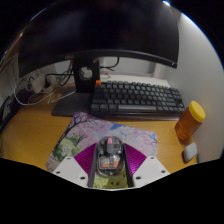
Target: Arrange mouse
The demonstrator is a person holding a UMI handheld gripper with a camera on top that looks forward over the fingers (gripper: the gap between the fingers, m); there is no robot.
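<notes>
A dark grey mouse point(108, 157) with red-orange markings on its back lies between my two fingers, its sides against the magenta pads point(77, 152). My gripper point(108, 150) is shut on the mouse. Just under and ahead of the fingers, a floral-patterned mouse mat point(112, 130) lies on the wooden desk point(30, 135). Whether the mouse rests on the mat or hangs a little above it, I cannot tell.
A black keyboard point(137, 98) lies beyond the mat, with a large dark monitor point(100, 35) behind it on a grey stand point(72, 102). An orange bottle point(190, 120) and a small white object point(189, 152) are at the right. Cables point(25, 95) trail at the far left.
</notes>
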